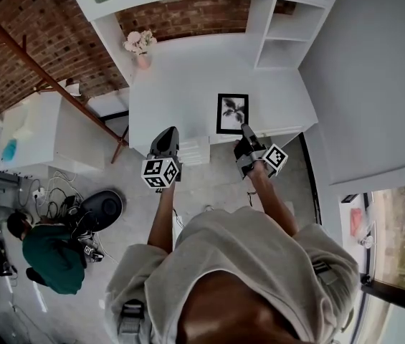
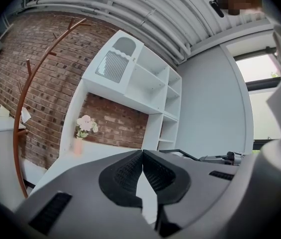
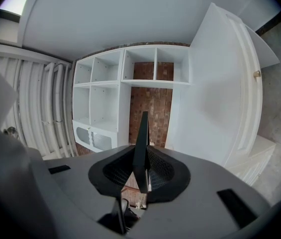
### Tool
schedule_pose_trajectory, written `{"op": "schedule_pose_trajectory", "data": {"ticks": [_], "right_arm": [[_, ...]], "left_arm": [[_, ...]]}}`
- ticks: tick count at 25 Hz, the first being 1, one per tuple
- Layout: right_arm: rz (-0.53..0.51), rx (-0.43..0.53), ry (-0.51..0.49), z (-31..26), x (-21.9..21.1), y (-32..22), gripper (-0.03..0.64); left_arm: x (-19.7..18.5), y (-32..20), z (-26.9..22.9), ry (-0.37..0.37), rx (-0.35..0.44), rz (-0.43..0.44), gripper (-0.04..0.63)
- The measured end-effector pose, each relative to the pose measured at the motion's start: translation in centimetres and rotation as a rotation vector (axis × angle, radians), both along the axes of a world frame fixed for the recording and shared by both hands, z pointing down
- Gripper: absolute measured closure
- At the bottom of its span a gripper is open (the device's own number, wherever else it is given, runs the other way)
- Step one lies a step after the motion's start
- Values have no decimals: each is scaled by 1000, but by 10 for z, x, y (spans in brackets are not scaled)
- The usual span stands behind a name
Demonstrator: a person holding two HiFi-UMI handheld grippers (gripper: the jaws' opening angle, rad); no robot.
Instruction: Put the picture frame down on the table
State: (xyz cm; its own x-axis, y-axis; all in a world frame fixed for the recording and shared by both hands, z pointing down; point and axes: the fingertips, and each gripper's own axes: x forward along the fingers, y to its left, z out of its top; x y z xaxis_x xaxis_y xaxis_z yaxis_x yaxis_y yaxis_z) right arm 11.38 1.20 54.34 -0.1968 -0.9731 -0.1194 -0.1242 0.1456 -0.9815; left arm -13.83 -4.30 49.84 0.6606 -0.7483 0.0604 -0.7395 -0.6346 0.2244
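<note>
The picture frame (image 1: 232, 113), black-edged with a dark plant print, hangs flat over the near right part of the white table (image 1: 188, 84). My right gripper (image 1: 246, 132) is shut on its near edge. In the right gripper view the frame (image 3: 141, 143) shows edge-on as a thin dark blade pinched between the pads. Whether the frame touches the tabletop I cannot tell. My left gripper (image 1: 166, 140) hovers at the table's front edge, left of the frame, its jaws shut on nothing. The left gripper view shows the frame's edge (image 2: 180, 153) lying low to the right.
A pink vase of flowers (image 1: 140, 49) stands at the table's back left. White shelving (image 1: 288, 20) rises behind and to the right. A brown coat stand (image 1: 51, 77) leans at the left. A person in green (image 1: 51, 253) crouches on the floor among cables.
</note>
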Motion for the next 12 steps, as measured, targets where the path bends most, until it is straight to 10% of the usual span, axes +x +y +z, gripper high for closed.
{"op": "schedule_pose_trajectory", "data": {"ticks": [12], "right_arm": [[8, -18, -2, 15, -5, -38, 532]], "left_arm": [[-9, -41, 17, -7, -26, 7, 578]]}}
